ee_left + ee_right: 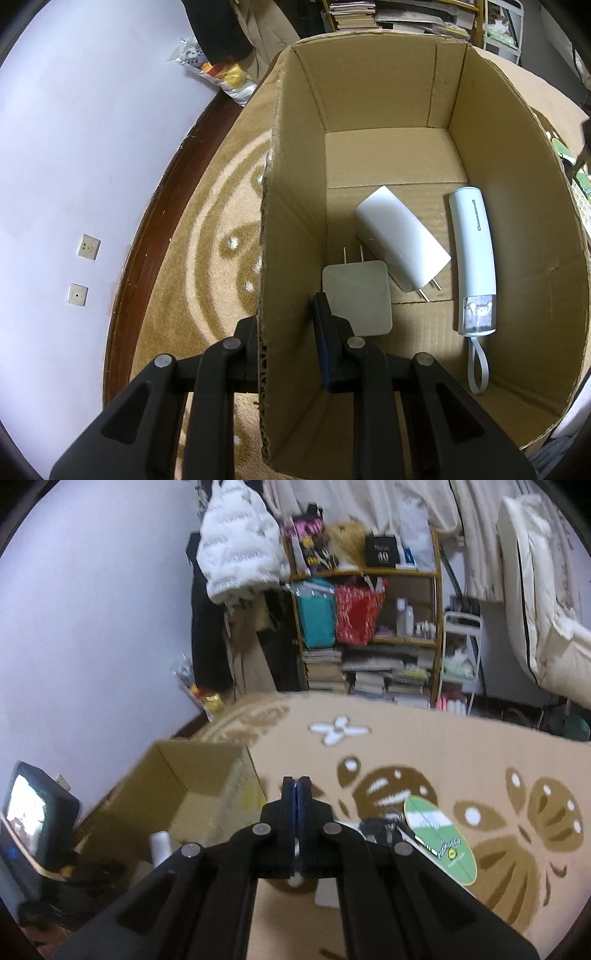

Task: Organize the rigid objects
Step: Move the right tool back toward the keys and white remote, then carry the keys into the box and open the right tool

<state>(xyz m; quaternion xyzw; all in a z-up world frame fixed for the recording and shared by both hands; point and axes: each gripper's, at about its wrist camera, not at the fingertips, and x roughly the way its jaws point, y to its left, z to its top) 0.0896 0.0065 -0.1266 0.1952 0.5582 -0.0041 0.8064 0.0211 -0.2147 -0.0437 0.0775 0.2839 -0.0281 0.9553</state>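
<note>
An open cardboard box [480, 110] stands on a patterned tan carpet. My left gripper [286, 314] is shut on the box's left wall, one finger outside and one inside. On the box floor lie a square white plug charger [356, 302], a longer white charger [399, 240] and a white power bank with a strap [474, 258]. In the right wrist view my right gripper [297, 786] hangs above the carpet, to the right of the box [177, 775], shut with nothing visible at its tips. A green round card [439, 838] and a small black object [376, 829] lie on the carpet.
A white wall [74, 147] with two sockets runs left of the box. A shelf [369, 627] packed with bags and books stands at the carpet's far edge. A dark screen device [37, 812] sits beside the box. A snack bag [221, 74] lies by the wall.
</note>
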